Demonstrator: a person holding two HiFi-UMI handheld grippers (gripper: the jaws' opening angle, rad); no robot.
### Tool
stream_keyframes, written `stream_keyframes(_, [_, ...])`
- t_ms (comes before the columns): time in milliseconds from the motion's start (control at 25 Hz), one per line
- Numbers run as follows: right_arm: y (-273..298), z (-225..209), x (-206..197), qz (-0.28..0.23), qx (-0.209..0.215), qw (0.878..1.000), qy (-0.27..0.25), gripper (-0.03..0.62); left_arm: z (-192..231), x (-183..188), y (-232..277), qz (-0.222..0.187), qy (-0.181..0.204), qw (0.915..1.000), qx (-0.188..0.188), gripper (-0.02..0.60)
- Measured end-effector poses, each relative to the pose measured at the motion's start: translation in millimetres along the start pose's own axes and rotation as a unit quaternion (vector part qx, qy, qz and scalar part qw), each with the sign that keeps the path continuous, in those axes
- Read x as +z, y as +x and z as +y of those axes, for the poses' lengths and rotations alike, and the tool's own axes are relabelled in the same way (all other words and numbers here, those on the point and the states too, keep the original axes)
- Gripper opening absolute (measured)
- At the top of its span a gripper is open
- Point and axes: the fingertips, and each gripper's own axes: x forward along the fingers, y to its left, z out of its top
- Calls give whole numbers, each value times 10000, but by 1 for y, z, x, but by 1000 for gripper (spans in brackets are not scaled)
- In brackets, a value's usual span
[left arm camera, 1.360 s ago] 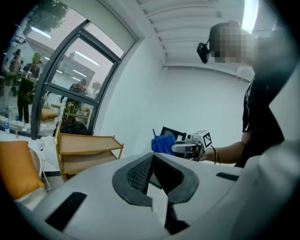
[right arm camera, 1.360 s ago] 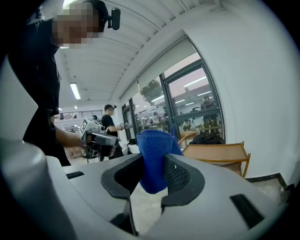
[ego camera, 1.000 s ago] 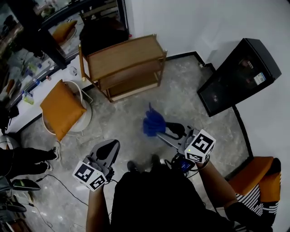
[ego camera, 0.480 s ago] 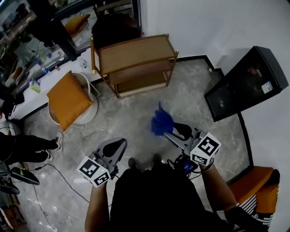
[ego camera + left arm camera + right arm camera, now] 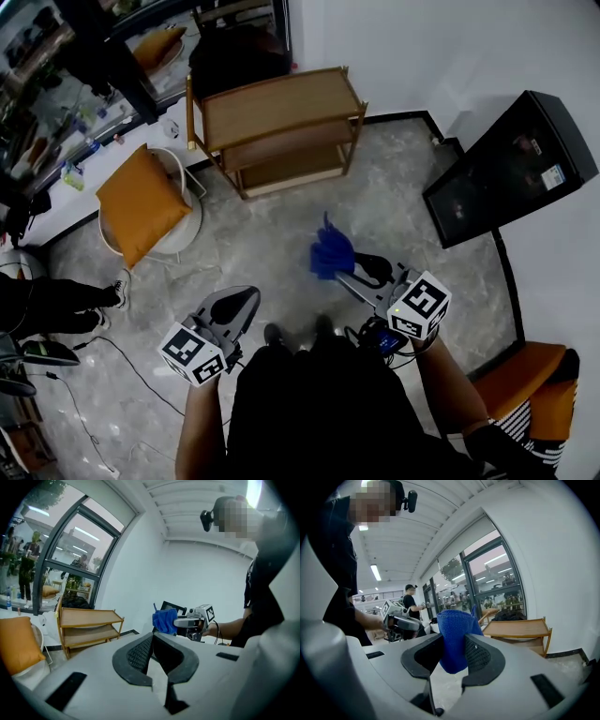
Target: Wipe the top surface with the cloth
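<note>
Blue cloth (image 5: 330, 253) is clamped in right tongs (image 5: 452, 648) by a bunched fold — could be dragged loose on the wooden shelf top (image 5: 277, 108) — left tongs (image 5: 151, 641) closed, empty.

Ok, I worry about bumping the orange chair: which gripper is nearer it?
Left. The left gripper is below-right of the orange chair in the head view; the right gripper, shut on the blue cloth, is farther right.
</note>
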Motion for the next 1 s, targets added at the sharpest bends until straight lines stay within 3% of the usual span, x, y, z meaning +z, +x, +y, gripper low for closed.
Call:
stream_keyframes(720, [3, -18, -9, 56, 234, 9994, 242, 133, 2, -12, 7, 159, -171, 9991, 352, 12])
stream_keyframes(1000, [13, -50, -8, 136, -29, 9993, 344, 133, 35, -20, 27, 304, -413, 9984, 245, 12])
